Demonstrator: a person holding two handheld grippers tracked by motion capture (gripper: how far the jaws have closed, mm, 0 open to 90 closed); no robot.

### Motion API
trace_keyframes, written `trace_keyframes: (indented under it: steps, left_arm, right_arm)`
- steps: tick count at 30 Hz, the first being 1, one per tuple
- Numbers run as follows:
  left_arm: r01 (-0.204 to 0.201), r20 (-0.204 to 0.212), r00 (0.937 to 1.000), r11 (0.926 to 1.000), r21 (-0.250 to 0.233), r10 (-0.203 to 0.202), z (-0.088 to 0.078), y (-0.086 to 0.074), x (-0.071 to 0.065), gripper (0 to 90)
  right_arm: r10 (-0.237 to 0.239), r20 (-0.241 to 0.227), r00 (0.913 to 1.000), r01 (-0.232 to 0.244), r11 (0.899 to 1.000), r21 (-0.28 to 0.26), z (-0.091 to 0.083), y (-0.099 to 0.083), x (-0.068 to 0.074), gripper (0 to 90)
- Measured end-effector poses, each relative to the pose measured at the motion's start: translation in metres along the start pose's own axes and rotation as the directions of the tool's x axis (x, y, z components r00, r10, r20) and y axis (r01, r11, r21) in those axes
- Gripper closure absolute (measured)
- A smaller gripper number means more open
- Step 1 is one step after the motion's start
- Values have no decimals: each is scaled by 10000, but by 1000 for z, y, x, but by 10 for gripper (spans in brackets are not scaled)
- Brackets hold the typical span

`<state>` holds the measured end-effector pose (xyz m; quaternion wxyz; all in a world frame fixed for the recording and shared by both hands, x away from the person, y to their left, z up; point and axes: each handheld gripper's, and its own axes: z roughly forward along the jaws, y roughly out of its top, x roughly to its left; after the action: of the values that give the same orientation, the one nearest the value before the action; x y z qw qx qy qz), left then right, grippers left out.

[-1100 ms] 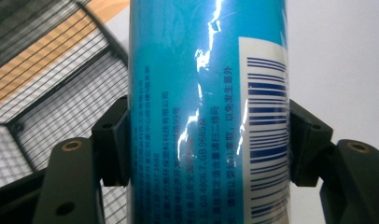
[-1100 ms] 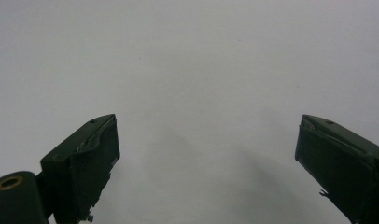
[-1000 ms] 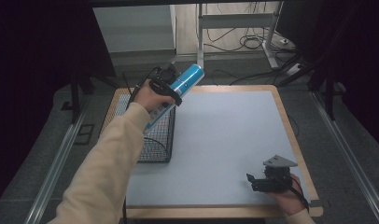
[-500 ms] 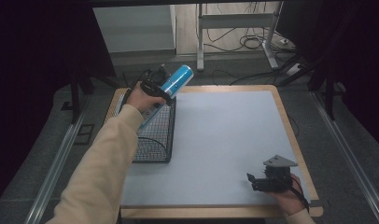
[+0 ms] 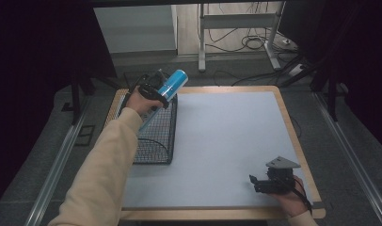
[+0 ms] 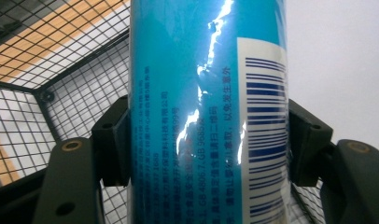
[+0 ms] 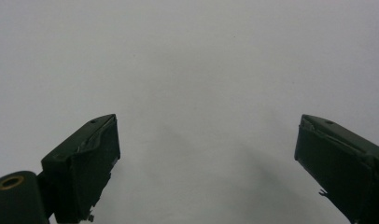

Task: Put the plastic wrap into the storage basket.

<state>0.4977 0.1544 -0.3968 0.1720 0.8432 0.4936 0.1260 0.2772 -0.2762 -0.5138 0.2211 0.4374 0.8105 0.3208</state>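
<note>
Left gripper [image 6: 206,144] clamps a glossy blue can [image 6: 206,93], white barcode panel, tilted over the wire basket [image 5: 156,136]; right gripper [image 7: 206,154] open, empty.

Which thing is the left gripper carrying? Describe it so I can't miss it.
Start at the black wire basket on the table's left side. Over its far end, the left gripper clamps a blue can, tilted, glossy, with a white barcode panel: the one bright thing there.
</note>
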Motion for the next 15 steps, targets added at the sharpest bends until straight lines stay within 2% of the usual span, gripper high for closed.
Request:
trace_keyframes:
  steps: [4, 8, 13, 15]
  left_arm:
    - [5, -297, 9996, 9997, 233, 2, 9, 0, 1, 313]
    - [110, -228, 9997, 9998, 186, -106, 13, 0, 2, 313]
    - [-146, -397, 9991, 9990, 413, 162, 17, 0, 2, 313]
    - [-119, -519, 9985, 9985, 537, 147, 20, 0, 1, 313]
  right_arm:
    - [18, 3, 10000, -18, 10000, 11, 0, 0, -1, 68]
    - [30, 18, 10000, -30, 10000, -26, 0, 0, -1, 68]
    - [1, 0, 10000, -1, 10000, 19, 0, 0, -1, 68]
    - [0, -3, 10000, 0, 10000, 2, 0, 0, 0, 68]
